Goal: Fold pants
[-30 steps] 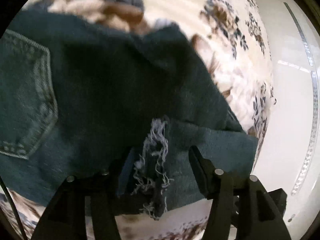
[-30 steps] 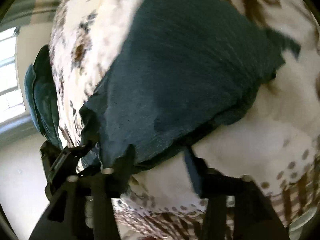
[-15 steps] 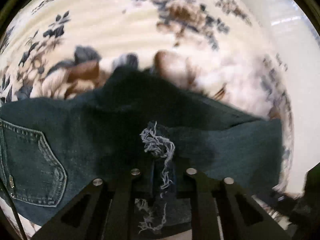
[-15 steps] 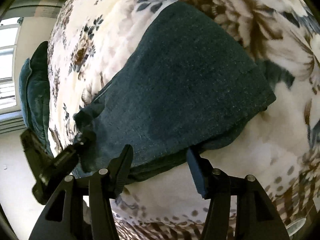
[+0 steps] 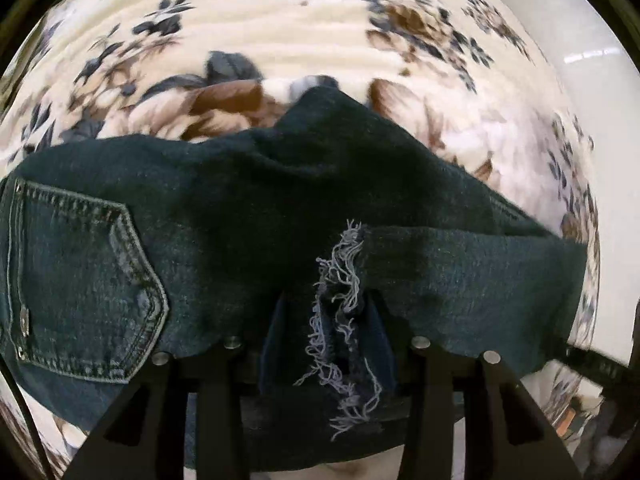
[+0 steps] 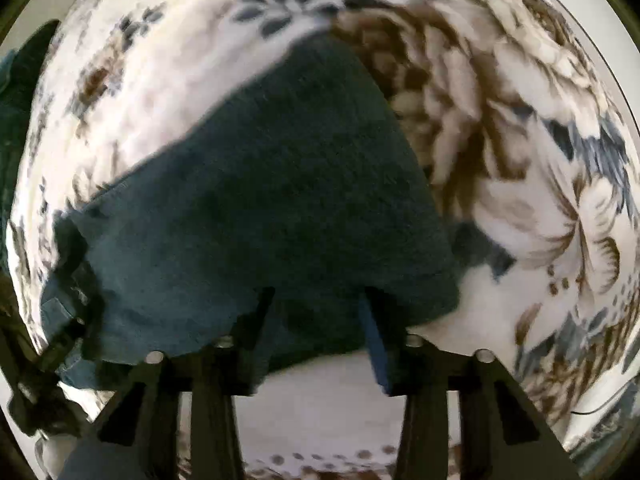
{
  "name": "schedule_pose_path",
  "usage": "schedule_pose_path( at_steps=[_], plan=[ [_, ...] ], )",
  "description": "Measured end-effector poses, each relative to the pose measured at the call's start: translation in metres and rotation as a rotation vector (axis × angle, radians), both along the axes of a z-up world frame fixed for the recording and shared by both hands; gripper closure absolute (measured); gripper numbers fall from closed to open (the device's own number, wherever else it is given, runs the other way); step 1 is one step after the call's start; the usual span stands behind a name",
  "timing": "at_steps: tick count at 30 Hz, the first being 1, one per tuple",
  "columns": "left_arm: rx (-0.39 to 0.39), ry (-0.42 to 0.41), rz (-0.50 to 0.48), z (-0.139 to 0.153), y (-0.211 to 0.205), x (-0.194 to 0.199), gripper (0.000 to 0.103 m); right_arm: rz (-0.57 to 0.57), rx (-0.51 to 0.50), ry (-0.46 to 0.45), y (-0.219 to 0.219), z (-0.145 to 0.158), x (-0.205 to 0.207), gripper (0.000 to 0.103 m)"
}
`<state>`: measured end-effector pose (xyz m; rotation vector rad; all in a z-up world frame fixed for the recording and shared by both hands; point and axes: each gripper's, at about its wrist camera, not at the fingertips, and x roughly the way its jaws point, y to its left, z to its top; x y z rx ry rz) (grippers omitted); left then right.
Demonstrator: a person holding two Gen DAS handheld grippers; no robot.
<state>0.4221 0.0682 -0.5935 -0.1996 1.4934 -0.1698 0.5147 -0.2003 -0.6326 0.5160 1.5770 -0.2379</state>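
Note:
Dark blue jeans (image 5: 248,200) lie folded on a floral blanket, with a back pocket (image 5: 80,280) at the left of the left wrist view. A frayed hem (image 5: 340,280) hangs between the fingers of my left gripper (image 5: 328,312). Its jaws are opening, and the blue pads stand off the cloth on both sides. In the right wrist view the jeans (image 6: 260,200) show a plain folded panel. My right gripper (image 6: 316,304) points down over the panel's near edge. Its jaws are closing, with the folded edge between them and the fingertips sunk into the cloth.
The cream blanket with brown and blue flowers (image 5: 300,12) covers the bed under everything. A pale floor (image 5: 612,160) lies past the bed's right edge. A teal cushion (image 6: 16,92) sits at the far left of the right wrist view.
The left jaws pinched the frayed hem half a second ago and have since spread apart. The right gripper has slid over the folded edge and its fingers have drawn closer together.

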Motion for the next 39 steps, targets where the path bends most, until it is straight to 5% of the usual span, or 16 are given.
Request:
schedule_pose_path(
  at_steps=[4, 6, 8, 9, 12, 18, 22, 27, 30, 36, 39],
  plan=[
    [-0.091, -0.047, 0.156, 0.021, 0.039, -0.014, 0.063, -0.016, 0.039, -0.04, -0.009, 0.024, -0.01, 0.052],
    [-0.141, -0.055, 0.24, 0.03, 0.069, -0.026, 0.052, -0.043, 0.061, -0.063, -0.013, 0.036, -0.014, 0.045],
    [-0.175, -0.061, 0.354, 0.037, 0.104, -0.041, 0.004, -0.028, 0.044, -0.078, -0.008, 0.047, -0.012, 0.044],
    [-0.182, -0.071, 0.41, 0.04, 0.123, -0.053, 0.001, -0.019, 0.033, -0.08, -0.005, 0.052, -0.01, 0.04],
    [-0.154, -0.084, 0.552, 0.044, 0.169, -0.08, 0.001, 0.051, -0.001, -0.09, 0.017, 0.063, 0.006, 0.018],
    [-0.056, -0.07, 0.745, 0.022, 0.232, -0.104, 0.001, 0.289, -0.079, -0.067, 0.098, 0.052, 0.044, 0.018],
    [-0.211, -0.026, 0.92, -0.009, 0.27, -0.112, 0.001, 0.378, -0.16, 0.033, 0.119, 0.012, 0.048, 0.018],
    [-0.421, -0.068, 1.168, -0.033, 0.302, -0.124, 0.003, 0.342, -0.14, 0.032, 0.109, 0.008, 0.045, 0.018],
    [-0.394, -0.159, 1.148, -0.017, 0.303, -0.112, 0.006, 0.346, -0.152, 0.039, 0.108, 0.009, 0.043, 0.018],
    [-0.298, -0.121, 1.069, -0.035, 0.301, -0.097, 0.008, 0.341, -0.147, 0.059, 0.111, 0.006, 0.047, 0.018],
    [-0.223, -0.143, 1.028, -0.019, 0.295, -0.094, 0.039, 0.342, -0.141, 0.056, 0.117, 0.006, 0.054, 0.018]
  ],
)
